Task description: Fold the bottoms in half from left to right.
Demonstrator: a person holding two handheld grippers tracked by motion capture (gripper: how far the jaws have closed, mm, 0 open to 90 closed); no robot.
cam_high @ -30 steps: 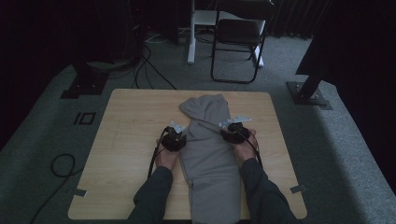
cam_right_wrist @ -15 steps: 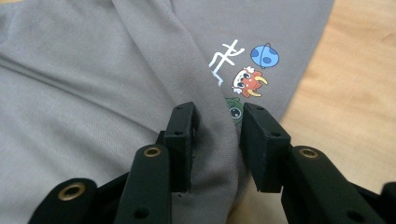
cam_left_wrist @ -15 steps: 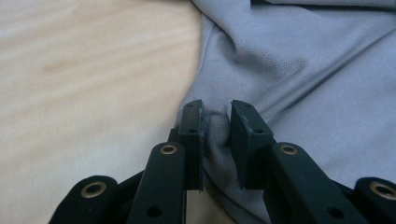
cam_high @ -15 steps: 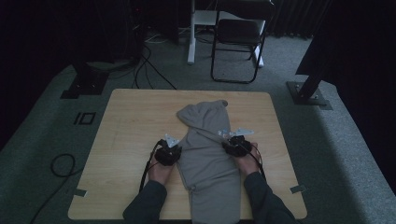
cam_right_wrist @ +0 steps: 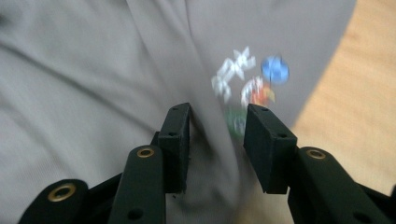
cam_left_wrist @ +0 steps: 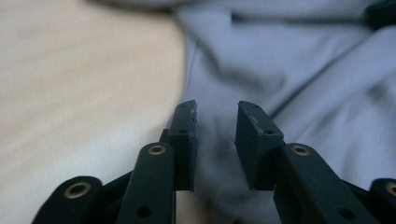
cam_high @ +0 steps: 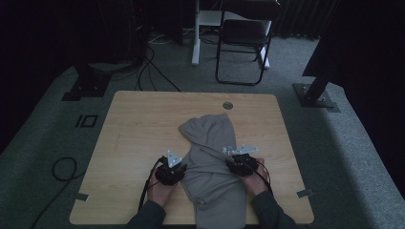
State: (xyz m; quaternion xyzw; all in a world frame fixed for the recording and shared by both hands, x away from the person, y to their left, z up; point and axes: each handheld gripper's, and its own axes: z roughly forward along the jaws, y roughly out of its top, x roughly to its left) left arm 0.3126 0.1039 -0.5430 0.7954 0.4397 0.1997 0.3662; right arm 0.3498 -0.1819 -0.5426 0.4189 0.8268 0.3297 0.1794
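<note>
A grey hoodie (cam_high: 210, 183) lies lengthwise on the wooden table (cam_high: 143, 124), hood (cam_high: 207, 129) away from me and hem at the near edge. My left gripper (cam_high: 177, 165) sits at the hoodie's left edge. Its jaws (cam_left_wrist: 215, 112) have just been opening and stand apart, with loose grey fabric (cam_left_wrist: 299, 70) lying between them. My right gripper (cam_high: 235, 160) is at the hoodie's right side by a small coloured chest print (cam_right_wrist: 247, 84). Its jaws (cam_right_wrist: 217, 114) have just eased slightly wider and hold a raised fold of the fabric.
A round grommet hole (cam_high: 228, 105) sits near the table's far edge. A dark chair (cam_high: 243, 38) and a white stand leg (cam_high: 196, 43) are on the floor beyond. Cables (cam_high: 62, 167) lie left of the table. Black stand bases (cam_high: 315, 95) flank it.
Both grippers have moved toward the near edge of the table, and the hoodie has slid that way with them; its hood now lies farther from the far edge.
</note>
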